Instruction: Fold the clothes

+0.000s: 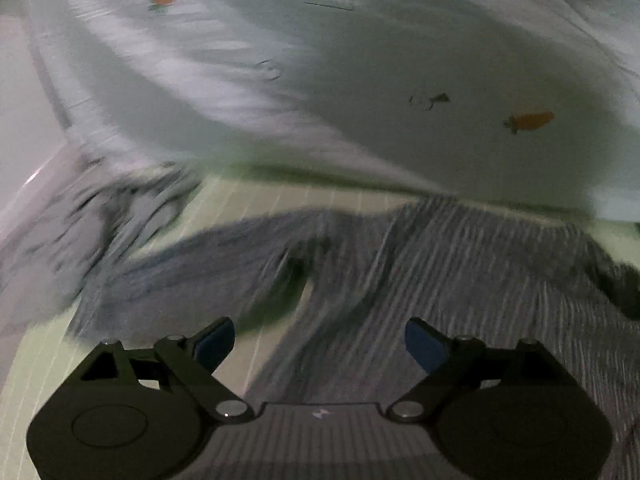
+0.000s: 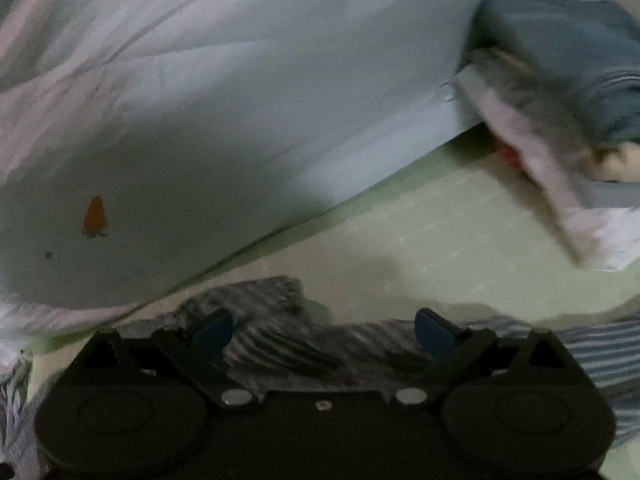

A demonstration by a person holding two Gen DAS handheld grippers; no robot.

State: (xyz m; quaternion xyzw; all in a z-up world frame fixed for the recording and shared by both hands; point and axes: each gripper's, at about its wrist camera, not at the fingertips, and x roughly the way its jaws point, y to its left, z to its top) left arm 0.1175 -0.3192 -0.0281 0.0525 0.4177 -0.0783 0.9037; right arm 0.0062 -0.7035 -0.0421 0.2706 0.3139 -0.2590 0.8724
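A grey striped garment (image 1: 420, 272) lies spread on the pale green mat (image 1: 256, 204). My left gripper (image 1: 318, 344) hangs over the garment with its blue pads wide apart and nothing between them. In the right wrist view the same striped garment (image 2: 272, 320) lies crumpled just below my right gripper (image 2: 324, 332). Its jaws stand wide open and no cloth is caught in them. Both views are blurred.
A large pale quilt (image 1: 360, 80) with small orange carrot prints (image 1: 532, 120) rises behind the garment, also the quilt (image 2: 200, 120) in the right view. Folded blue cloth (image 2: 568, 52) and other laundry pile at the right. A crumpled blue-grey cloth (image 1: 112, 216) lies left. Green mat (image 2: 440, 240) shows between.
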